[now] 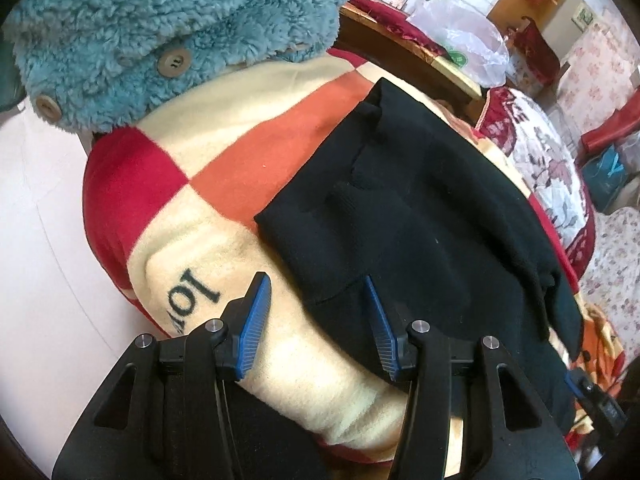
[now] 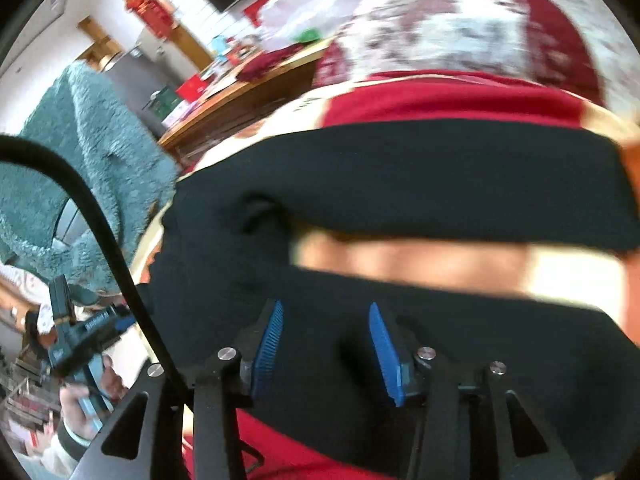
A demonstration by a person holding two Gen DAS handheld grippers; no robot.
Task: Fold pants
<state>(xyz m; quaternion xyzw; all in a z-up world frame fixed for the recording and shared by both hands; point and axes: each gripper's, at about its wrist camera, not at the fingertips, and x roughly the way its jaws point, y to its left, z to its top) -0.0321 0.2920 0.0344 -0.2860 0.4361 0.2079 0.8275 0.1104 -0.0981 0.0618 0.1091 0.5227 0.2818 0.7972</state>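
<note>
Black pants [image 1: 420, 208] lie spread on a red, orange and cream checked blanket [image 1: 224, 160]. In the left wrist view my left gripper [image 1: 316, 284] is open, its blue fingers [image 1: 256, 312] straddling the near corner of the pants, holding nothing. In the blurred right wrist view the pants [image 2: 400, 184] show two legs lying apart with blanket between them. My right gripper [image 2: 324, 312] is open just over the near leg [image 2: 480, 332], empty. The left gripper [image 2: 92, 332] shows at the left there.
A teal fleece jacket [image 1: 160, 28] lies on the blanket beyond the pants. A floral quilt [image 1: 540, 152] lies at the right. A wooden table [image 1: 404, 52] with a plastic bag [image 1: 464, 32] stands behind. A black cable [image 2: 104, 240] crosses the right wrist view.
</note>
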